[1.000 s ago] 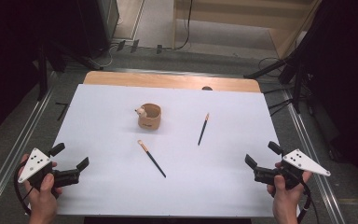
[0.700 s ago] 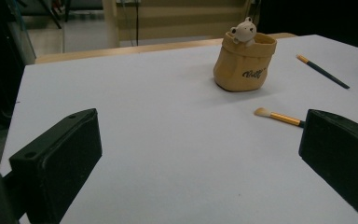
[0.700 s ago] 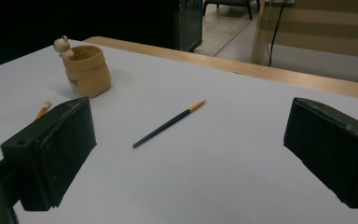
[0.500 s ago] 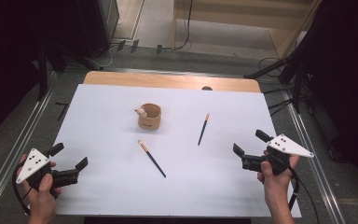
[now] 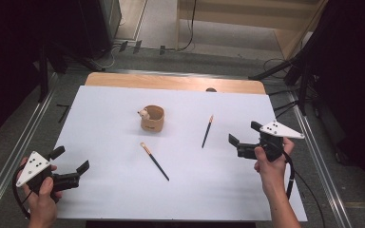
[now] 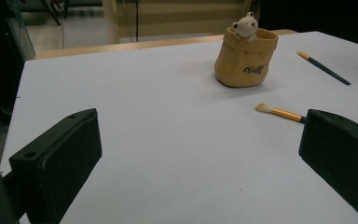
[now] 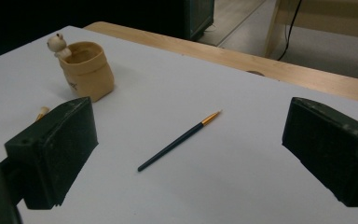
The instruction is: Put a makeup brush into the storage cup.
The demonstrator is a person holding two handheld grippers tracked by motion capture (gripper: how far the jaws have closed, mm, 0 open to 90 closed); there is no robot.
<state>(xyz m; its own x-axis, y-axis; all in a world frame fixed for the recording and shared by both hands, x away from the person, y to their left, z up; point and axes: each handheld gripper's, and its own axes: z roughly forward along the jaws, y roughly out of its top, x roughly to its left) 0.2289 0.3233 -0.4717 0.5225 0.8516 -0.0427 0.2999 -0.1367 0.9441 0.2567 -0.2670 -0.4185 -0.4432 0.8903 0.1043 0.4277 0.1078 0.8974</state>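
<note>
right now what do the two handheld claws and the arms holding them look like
Both are black. The left claw and right claw each have two blocky black jaws and a grey three-cornered plate on top with small dark dots. A black cable loops from each one, by the wrist. The forearms are bare, with no sleeves in view.

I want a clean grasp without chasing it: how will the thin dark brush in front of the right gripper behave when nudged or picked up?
The thin brush looks stiff and very light, being slim and straight. Its round handle lies flat on the smooth white table, so a nudge would probably roll or skid it. The right gripper stands open; lying so low, the brush may slip from the jaws.
</note>
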